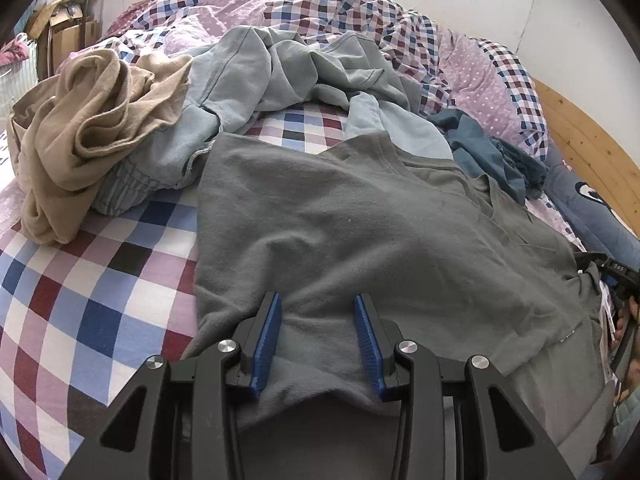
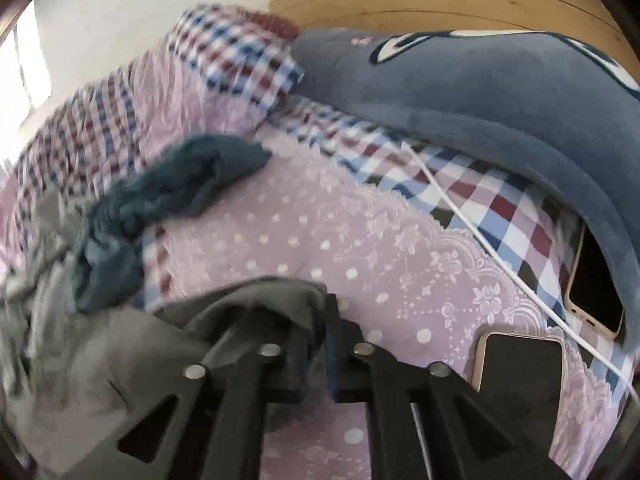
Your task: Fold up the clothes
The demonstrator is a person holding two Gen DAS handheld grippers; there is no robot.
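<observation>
A grey T-shirt (image 1: 360,236) lies spread on the checked bed sheet (image 1: 80,300). My left gripper (image 1: 318,312) is open, its blue pads either side of the shirt's near edge, resting low over the cloth. My right gripper (image 2: 320,320) is shut on a fold of the grey T-shirt (image 2: 120,360), which drapes over its left finger; this view is blurred. The right gripper also shows at the far right of the left wrist view (image 1: 616,280).
A beige garment (image 1: 88,128), a light blue garment (image 1: 280,68) and a teal garment (image 1: 492,156) lie heaped behind the shirt. The teal garment (image 2: 160,200) is beside my right gripper. Two phones (image 2: 520,368) and a white cable (image 2: 480,240) lie right, by a blue pillow (image 2: 480,92).
</observation>
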